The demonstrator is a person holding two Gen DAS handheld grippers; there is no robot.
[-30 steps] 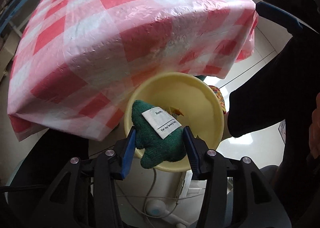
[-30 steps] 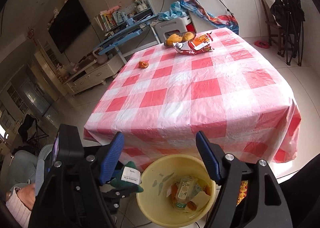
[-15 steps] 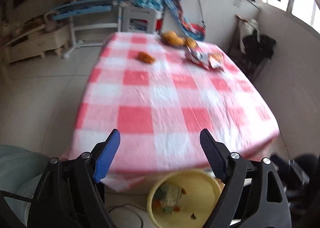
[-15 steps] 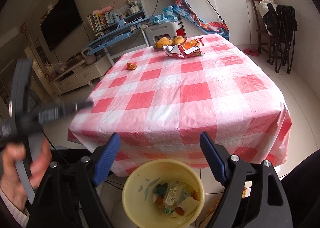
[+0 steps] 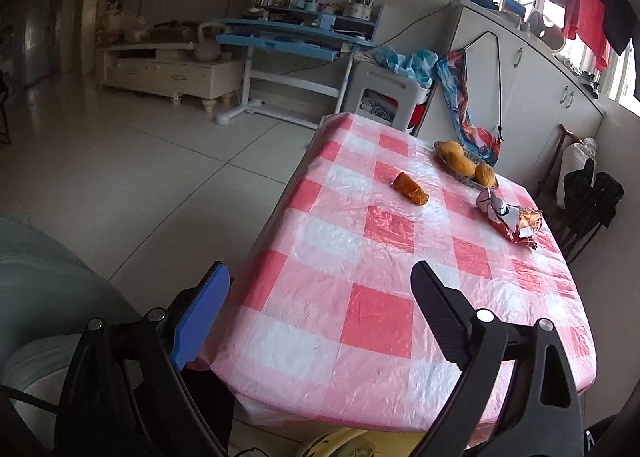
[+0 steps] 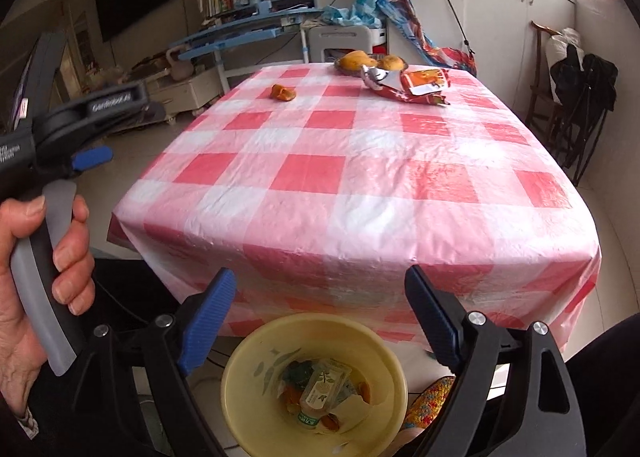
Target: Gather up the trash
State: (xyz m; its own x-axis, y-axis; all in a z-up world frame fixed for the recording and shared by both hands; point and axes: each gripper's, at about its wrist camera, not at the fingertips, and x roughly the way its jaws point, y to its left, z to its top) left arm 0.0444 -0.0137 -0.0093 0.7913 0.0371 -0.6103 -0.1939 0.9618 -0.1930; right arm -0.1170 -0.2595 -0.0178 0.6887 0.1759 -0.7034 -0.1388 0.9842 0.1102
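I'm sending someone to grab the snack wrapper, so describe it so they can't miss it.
Look at the table with the red and white checked cloth. At its far end, just in front of the fruit basket, lies the snack wrapper: crumpled, red and orange with a silvery torn end, unlike the small orange peel nearby.

On the arm of my left gripper [image 6: 90,129] I can read white lettering that looks like "GenRobot.AI". Smaller print on its body, the bottle [image 6: 320,397] label and the snack bag [image 6: 416,87] stay illegible to me.

Pale tiled floor [image 5: 132,177], blue desk [image 5: 296,39] with books along far wall, white cabinets [image 6: 480,5] right, daylit window [image 5: 624,69].
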